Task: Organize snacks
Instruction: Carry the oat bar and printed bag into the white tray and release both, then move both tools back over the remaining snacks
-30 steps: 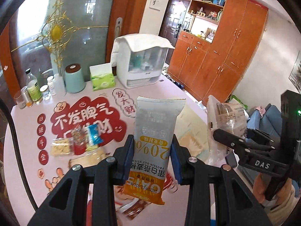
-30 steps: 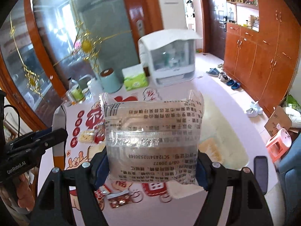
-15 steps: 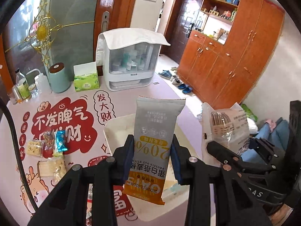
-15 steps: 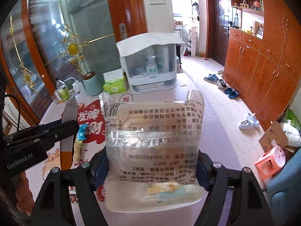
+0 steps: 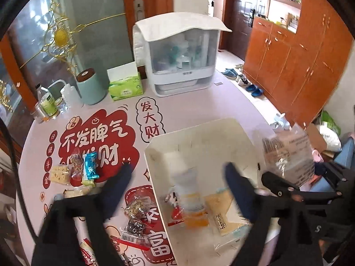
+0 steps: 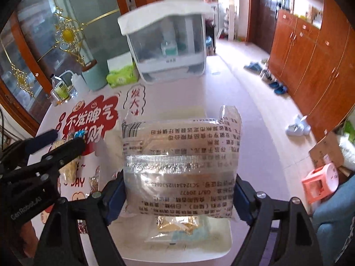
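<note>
As the left tongs [image 5: 177, 177] spring wide, empty, the oat bar [image 5: 190, 197] drops into the bin [image 5: 199, 128]. Right tongs [image 6: 177, 190], easing open, bracket the clear pack [image 6: 180, 161] above it; next in.

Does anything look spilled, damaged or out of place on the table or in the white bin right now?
Nothing spilled or damaged. The blurred protein bar is dropping into the white bin as the left gripper opens. Several snack packets lie loose on the table, not yet binned.
</note>
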{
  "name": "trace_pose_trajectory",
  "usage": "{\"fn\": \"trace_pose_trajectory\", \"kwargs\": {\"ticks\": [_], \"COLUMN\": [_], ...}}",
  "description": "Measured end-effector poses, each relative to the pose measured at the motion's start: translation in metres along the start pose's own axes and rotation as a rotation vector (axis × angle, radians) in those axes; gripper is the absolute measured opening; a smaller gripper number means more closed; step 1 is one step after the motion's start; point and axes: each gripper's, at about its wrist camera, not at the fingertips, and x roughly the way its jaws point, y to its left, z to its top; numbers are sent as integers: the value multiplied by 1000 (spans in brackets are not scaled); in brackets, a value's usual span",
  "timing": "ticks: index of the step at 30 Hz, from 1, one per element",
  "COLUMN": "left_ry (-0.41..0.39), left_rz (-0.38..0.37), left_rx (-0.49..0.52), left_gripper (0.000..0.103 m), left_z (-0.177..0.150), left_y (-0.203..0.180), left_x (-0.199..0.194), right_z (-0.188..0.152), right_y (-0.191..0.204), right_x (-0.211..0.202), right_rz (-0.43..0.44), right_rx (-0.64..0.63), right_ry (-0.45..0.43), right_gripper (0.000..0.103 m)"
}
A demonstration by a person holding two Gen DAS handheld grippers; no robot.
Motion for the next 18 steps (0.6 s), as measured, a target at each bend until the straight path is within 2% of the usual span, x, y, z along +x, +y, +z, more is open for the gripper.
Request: {"fn": "trace_pose_trajectory", "kwargs": {"ticks": [4, 12, 18], "left_ry": [-2, 3, -6], "left_rz": [-9, 6, 25], "left_rx": [-13, -27, -51], "left_gripper": [95, 95, 95], "left_z": [-4, -12, -19], "left_y": [6, 14, 29], "left_x": [0, -6, -17], "right_z": [-4, -2, -6], "right_y": [0, 7, 12], "right_x": [14, -6, -19], "right_rz": [43, 35, 39], "right_rx": [21, 12, 7], "right_ry": [63, -3, -20], "right_gripper": [88, 88, 88]}}
